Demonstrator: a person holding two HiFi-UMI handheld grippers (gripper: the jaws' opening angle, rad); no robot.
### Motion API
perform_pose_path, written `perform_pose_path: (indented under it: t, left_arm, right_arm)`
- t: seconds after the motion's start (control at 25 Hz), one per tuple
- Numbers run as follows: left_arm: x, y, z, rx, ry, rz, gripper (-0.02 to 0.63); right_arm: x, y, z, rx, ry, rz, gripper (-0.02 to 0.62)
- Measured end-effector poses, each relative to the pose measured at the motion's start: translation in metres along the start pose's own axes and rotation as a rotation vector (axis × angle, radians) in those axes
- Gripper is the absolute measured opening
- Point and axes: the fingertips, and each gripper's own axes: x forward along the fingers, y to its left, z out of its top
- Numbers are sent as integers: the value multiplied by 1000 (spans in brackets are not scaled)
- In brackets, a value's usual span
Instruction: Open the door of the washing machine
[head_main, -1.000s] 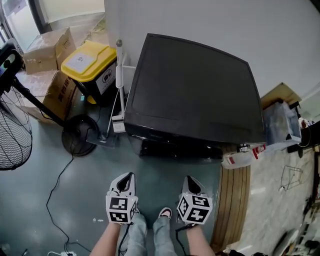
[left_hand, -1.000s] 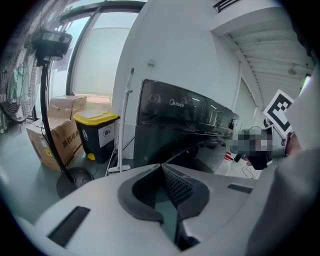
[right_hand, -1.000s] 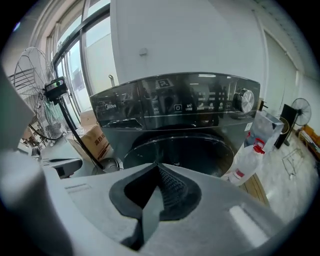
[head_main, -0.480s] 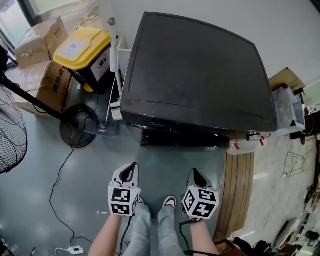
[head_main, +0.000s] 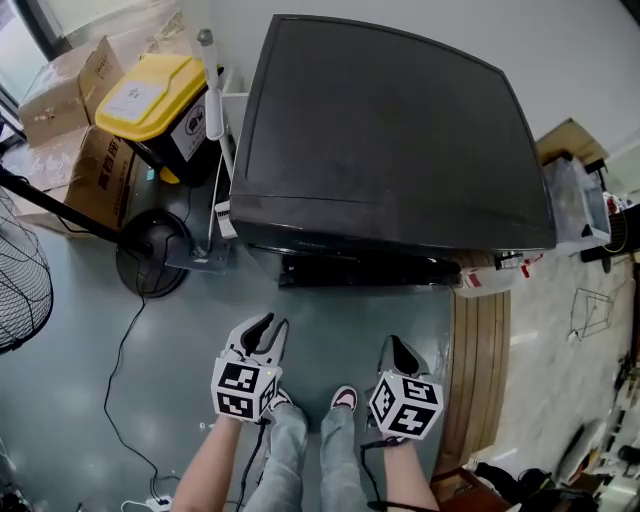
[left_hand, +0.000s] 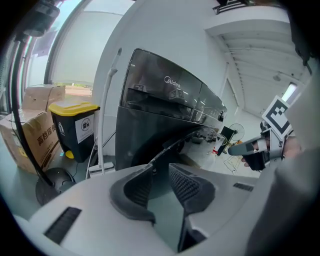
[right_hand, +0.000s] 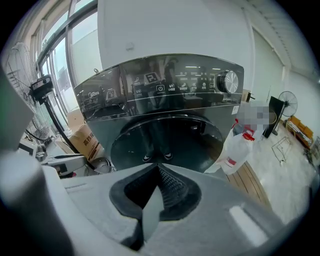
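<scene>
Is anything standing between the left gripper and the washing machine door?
Nothing visible does. Only floor lies between the left gripper, its empty jaws opening, and the washing machine door.

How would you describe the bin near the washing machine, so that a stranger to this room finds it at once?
Start from the big dark washing machine. On its left in the head view, past a white pole, stands a black bin. Its yellow lid sets it apart from the brown cardboard boxes beside it.
</scene>
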Motion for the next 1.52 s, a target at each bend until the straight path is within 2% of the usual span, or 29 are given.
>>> perform_pose_path:
  t: [0.36,0.56,0.76,1.0,1.28,1.52]
  left_arm:
    - [17,5,-8,131,51,-103,167]
    - [34,8,-11,201,91,-162,172]
    - [52,10,-8,227,109,-213,179]
    - [78,9,-4,337,131,-274,179]
    - [89,11,-4,367,138,-298,181]
    - [98,10,-5,431,140,-293,181]
  right_arm:
    - [-2,-9,-12,47,0,-45,5]
    - [0,-10,-21,73,12,-68,5]
    - [4,-7,-28,91,27,-88,5]
    - [13,1,-27,76,36,-89,5]
    - [12,10,-19,54,30,-81,5]
    - [10,-1,-23,80,25,-93,5]
